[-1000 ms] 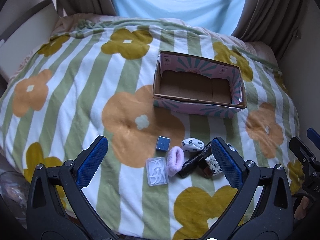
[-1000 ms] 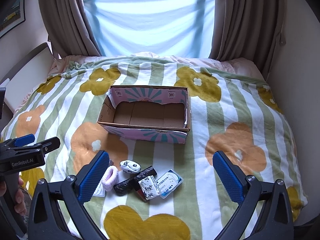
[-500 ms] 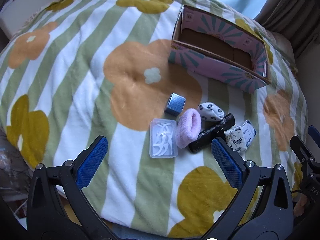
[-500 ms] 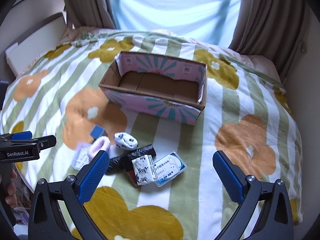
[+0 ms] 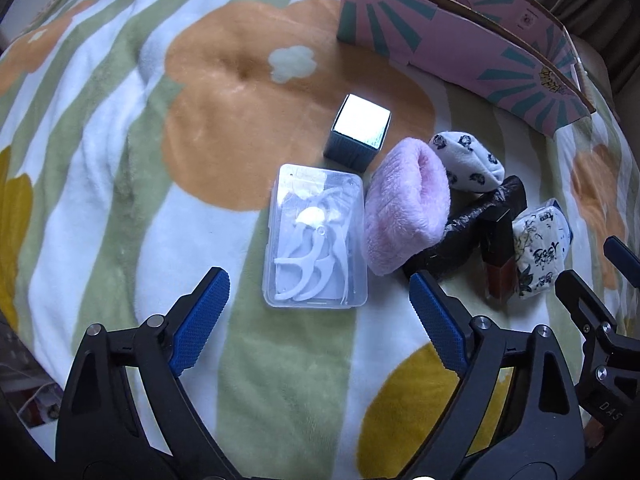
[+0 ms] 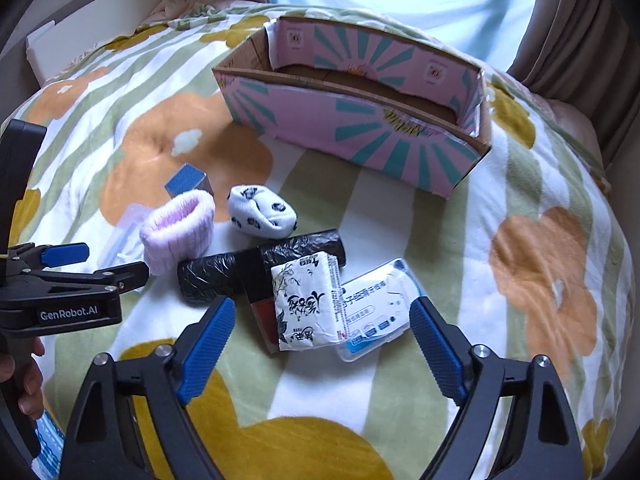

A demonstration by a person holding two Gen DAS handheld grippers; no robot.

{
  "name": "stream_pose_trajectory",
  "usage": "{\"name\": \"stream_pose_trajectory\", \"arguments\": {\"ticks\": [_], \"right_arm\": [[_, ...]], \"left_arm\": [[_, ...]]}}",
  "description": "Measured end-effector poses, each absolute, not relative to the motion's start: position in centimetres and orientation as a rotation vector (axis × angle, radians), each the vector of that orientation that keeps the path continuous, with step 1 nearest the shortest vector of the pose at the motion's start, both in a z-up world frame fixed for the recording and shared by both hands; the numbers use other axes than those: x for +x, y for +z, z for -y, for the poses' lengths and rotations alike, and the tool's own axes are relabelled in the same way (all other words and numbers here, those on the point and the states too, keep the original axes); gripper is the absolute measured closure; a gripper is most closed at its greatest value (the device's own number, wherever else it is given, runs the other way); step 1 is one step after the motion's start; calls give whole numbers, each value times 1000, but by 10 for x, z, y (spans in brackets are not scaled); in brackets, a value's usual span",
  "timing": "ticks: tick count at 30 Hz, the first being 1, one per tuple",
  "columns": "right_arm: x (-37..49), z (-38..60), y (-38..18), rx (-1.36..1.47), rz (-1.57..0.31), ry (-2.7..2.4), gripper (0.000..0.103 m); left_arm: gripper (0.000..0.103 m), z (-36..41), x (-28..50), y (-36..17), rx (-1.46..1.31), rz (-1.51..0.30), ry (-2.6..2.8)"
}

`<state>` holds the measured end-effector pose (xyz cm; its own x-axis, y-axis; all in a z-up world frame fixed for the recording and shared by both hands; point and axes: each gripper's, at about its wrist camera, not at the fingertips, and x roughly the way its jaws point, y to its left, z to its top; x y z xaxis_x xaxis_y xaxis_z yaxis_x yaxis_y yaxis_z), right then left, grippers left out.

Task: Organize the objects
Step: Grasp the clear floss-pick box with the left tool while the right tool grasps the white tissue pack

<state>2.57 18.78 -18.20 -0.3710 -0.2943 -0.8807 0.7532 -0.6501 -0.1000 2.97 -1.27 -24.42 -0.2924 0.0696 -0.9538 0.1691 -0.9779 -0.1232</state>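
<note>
A cluster of small items lies on the flowered blanket in front of a pink cardboard box [image 6: 360, 128] [image 5: 460, 44]. My left gripper [image 5: 318, 300] is open just short of a clear plastic case of floss picks [image 5: 316, 240]. Beside the case sit a pink fuzzy roll [image 5: 404, 212], a blue cube box [image 5: 358, 132], a white patterned sock ball [image 5: 468, 160] and a black bag roll [image 5: 472, 228]. My right gripper [image 6: 322, 320] is open over a tissue pack [image 6: 308, 300] and a blue-white packet [image 6: 376, 312]. A dark red bottle [image 6: 262, 308] lies under the tissue pack.
The blanket [image 6: 540, 240] covers a bed with curtains [image 6: 580, 20] and a window behind. The box is open on top and shows a bare brown floor. A hand [image 6: 28, 384] holds the left gripper's handle at the left edge of the right wrist view.
Both grippers have come down and forward toward the cluster. The items now fill much more of each view. Nothing was picked up; both stay open.
</note>
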Motion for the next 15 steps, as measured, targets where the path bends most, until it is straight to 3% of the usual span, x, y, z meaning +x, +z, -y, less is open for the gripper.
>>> {"name": "stream_pose_trajectory", "arguments": {"ticks": [5,9,15], "right_arm": [[16,-179,-204,1169,-695,-2050,31],[9,-177,-216,1199,-675,-2022,44],[10,-179,-220,1205,-635,-1988,60]], "left_arm": [[13,11,25,-261,1812,-309,-2452],[15,9,21,-269,1797,-274,-2467],[40,10,15,-271,1792,-201,-2478]]}}
